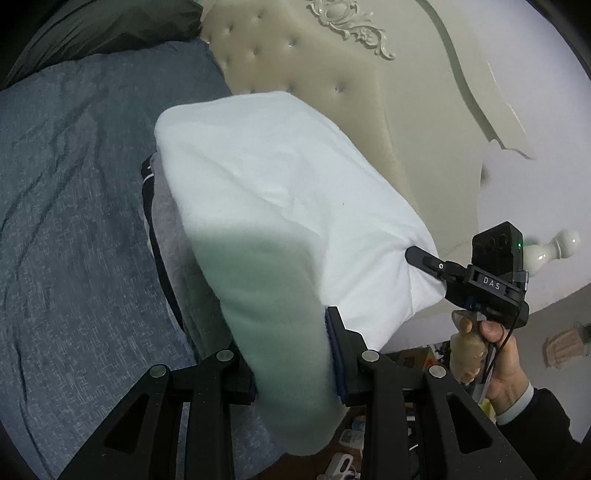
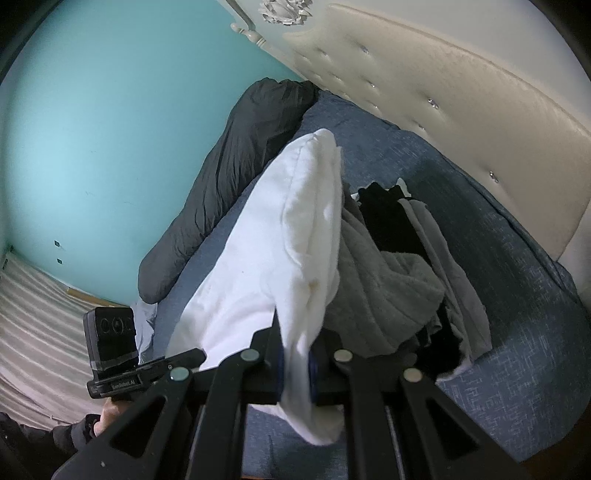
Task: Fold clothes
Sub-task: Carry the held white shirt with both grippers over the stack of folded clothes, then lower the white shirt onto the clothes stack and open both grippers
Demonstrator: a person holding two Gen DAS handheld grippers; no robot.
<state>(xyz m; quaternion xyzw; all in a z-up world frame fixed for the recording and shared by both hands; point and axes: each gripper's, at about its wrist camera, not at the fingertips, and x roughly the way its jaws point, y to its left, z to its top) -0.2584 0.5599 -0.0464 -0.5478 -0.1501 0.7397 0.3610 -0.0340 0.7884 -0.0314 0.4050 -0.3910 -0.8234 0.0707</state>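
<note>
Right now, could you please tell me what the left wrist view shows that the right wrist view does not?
Only the left wrist view shows the carved crest on the headboard, a white finial, and the right tool from outside, pinching the white garment.

Only the right wrist view shows the turquoise wall and the grey and black clothes pile.

Both share the white garment, blue bedspread, tufted headboard and dark quilt.

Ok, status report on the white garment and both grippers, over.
Left hand-held gripper and right hand-held gripper both shut on folded white cloth garment. Garment held above blue bedsheet. Heap of grey and black clothes lies beneath.
</note>
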